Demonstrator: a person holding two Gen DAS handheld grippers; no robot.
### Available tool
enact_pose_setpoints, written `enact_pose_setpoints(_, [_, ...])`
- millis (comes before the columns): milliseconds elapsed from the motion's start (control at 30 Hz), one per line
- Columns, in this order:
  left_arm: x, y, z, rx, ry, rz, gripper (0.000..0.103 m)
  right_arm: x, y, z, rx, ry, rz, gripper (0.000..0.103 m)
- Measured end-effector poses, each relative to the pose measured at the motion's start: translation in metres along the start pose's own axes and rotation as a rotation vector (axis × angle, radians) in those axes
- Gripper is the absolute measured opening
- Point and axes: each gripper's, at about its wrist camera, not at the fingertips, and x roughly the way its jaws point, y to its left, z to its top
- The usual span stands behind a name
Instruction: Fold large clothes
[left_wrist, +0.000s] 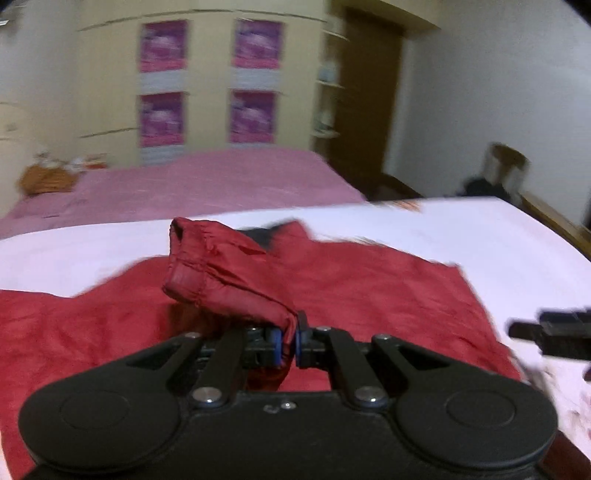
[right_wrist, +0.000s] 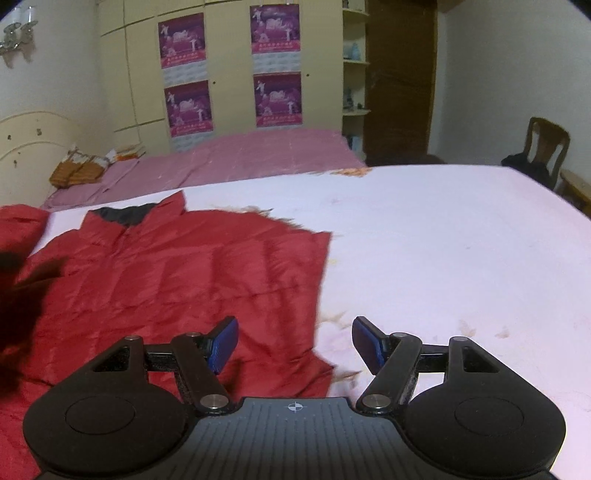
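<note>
A large red padded jacket (left_wrist: 369, 291) lies spread on a white sheet (left_wrist: 461, 229). My left gripper (left_wrist: 290, 341) is shut on the jacket's sleeve (left_wrist: 207, 269), whose cuff end stands up above the jacket body. In the right wrist view the same jacket (right_wrist: 192, 277) lies flat with its dark collar lining (right_wrist: 122, 214) at the far end. My right gripper (right_wrist: 293, 345) stands open over the jacket's right edge, nothing between its blue pads (right_wrist: 225, 345). The right gripper also shows at the right edge of the left wrist view (left_wrist: 554, 332).
A bed with a pink cover (right_wrist: 251, 155) stands behind the white sheet, with an orange pillow (right_wrist: 77, 171) at its head. A cream wardrobe with purple posters (right_wrist: 184, 70) lines the back wall. A wooden chair (right_wrist: 543, 147) and a brown door (right_wrist: 399, 81) are at the right.
</note>
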Motion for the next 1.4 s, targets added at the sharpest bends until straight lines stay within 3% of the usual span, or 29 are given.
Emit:
enact_pose_setpoints(100, [0.011,-0.032,-0.004,0.060,0.024,-0.058,0.006,-0.002,-0.016,0.001,0.036,-0.006,-0.008,0.069])
enact_pose_setpoints(400, [0.036,-0.085,-0.028,0.159,0.115,-0.102,0.006,-0.014,-0.062,0.000,0.118,-0.003,-0.036,0.069])
enact_pose_setpoints(467, [0.041,-0.090,-0.027,0.179,0.157,-0.132,0.014,-0.017,-0.068,0.000,0.127,-0.002,-0.028,0.069])
enact_pose_setpoints(600, [0.025,-0.098,-0.032,0.168,0.147,-0.233,0.067,-0.025,-0.073,0.002,0.164,-0.014,0.002,0.069])
enact_pose_setpoints(667, [0.003,-0.085,-0.033,0.129,0.106,-0.258,0.071,-0.027,-0.070,0.006,0.174,-0.024,0.023,0.070])
enact_pose_setpoints(700, [-0.006,-0.077,-0.035,0.111,0.100,-0.252,0.070,-0.029,-0.068,0.008,0.174,-0.035,0.041,0.076])
enact_pose_setpoints(733, [-0.019,-0.062,-0.037,0.083,0.083,-0.224,0.065,-0.031,-0.064,0.009,0.173,-0.049,0.058,0.092])
enact_pose_setpoints(833, [-0.037,-0.013,-0.043,0.010,0.037,-0.069,0.056,-0.030,-0.050,0.013,0.165,-0.050,0.166,0.092])
enact_pose_setpoints(900, [-0.044,0.025,-0.049,-0.033,0.035,0.038,0.053,-0.021,-0.035,0.012,0.155,-0.011,0.227,0.084])
enact_pose_setpoints(933, [-0.045,0.043,-0.051,-0.056,0.038,0.071,0.050,-0.015,-0.029,0.012,0.151,0.018,0.248,0.064])
enact_pose_setpoints(967, [-0.045,0.055,-0.051,-0.072,0.038,0.096,0.050,-0.009,-0.023,0.012,0.153,0.045,0.262,0.053])
enact_pose_setpoints(1033, [-0.041,0.079,-0.056,-0.081,0.047,0.154,0.050,0.005,-0.012,0.010,0.164,0.087,0.261,0.052])
enact_pose_setpoints(1133, [-0.034,0.098,-0.062,-0.071,0.078,0.214,0.048,0.022,0.008,0.002,0.166,0.168,0.290,0.017])
enact_pose_setpoints(1267, [-0.044,0.114,-0.075,-0.095,0.085,0.252,0.049,0.019,0.039,-0.003,0.081,0.170,0.315,0.017])
enact_pose_setpoints(1400, [-0.045,0.117,-0.075,-0.082,0.085,0.213,0.048,0.015,0.038,-0.009,0.061,0.178,0.268,0.017])
